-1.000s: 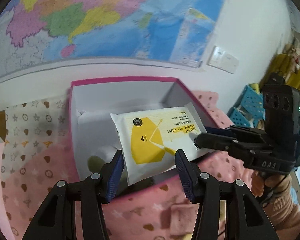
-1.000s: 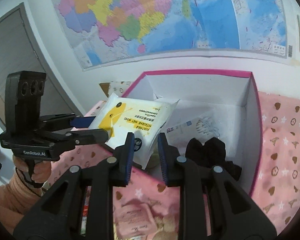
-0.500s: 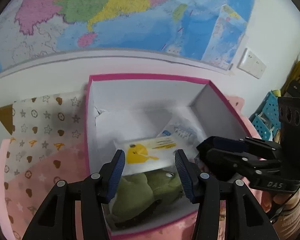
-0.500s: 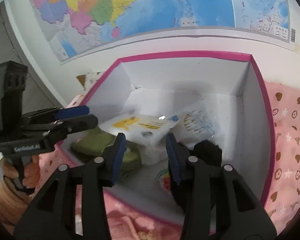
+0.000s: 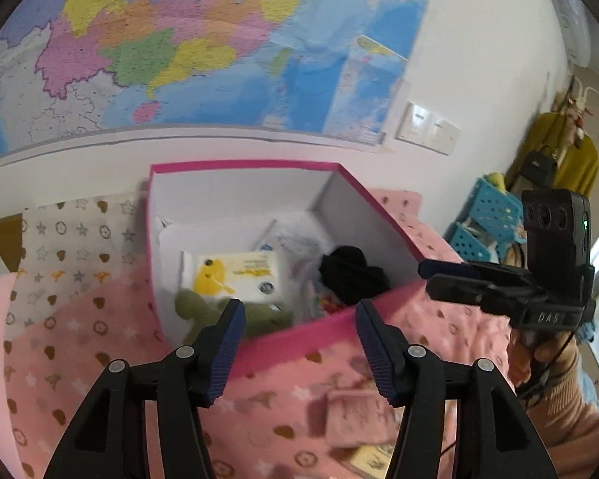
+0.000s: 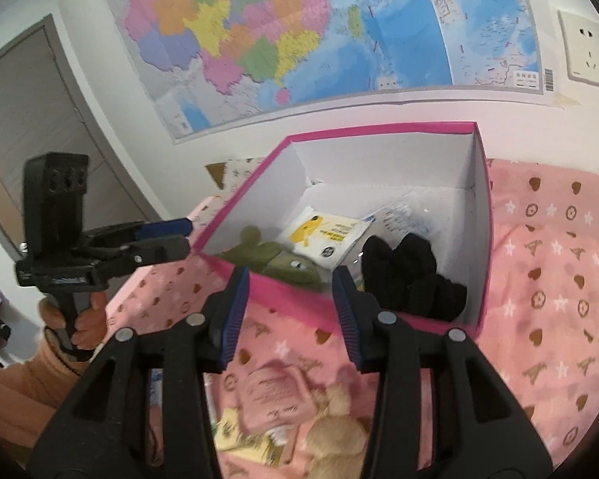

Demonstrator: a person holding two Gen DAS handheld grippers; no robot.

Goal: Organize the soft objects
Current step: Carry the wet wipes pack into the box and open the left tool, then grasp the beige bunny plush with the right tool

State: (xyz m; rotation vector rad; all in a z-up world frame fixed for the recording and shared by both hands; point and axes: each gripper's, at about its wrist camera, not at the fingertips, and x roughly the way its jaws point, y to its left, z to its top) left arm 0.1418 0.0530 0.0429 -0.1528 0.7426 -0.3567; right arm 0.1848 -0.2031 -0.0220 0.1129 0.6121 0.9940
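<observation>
Against a white wall hung with a coloured map (image 6: 299, 32), an open pink box (image 6: 379, 129) with white inner walls sits on a surface covered by a pink cloth (image 6: 559, 263) printed with hearts and stars. Inside the box lies a white and yellow wipes pack (image 5: 239, 275), flat near the middle, partly resting on a green plush toy (image 6: 283, 261) at the near left corner. A black bundle of fabric (image 6: 407, 271) sits in the near right corner, touching the right wall. Behind the pack lies a pale printed packet (image 6: 399, 215). The left hand-held gripper (image 5: 299, 335) hovers over the box's near rim, its blue-padded jaws spread apart with nothing between them; they have just been opening. The right hand-held gripper (image 6: 291, 303) also hangs over the near rim with jaws apart and empty, after widening a moment ago. Each is gripped by a hand in a tan sleeve (image 6: 28, 383). On the cloth in front of the box lie a small pink packet (image 6: 275, 399), a tan plush toy (image 6: 335, 435) and a yellow packet (image 6: 239, 435), close together.
</observation>
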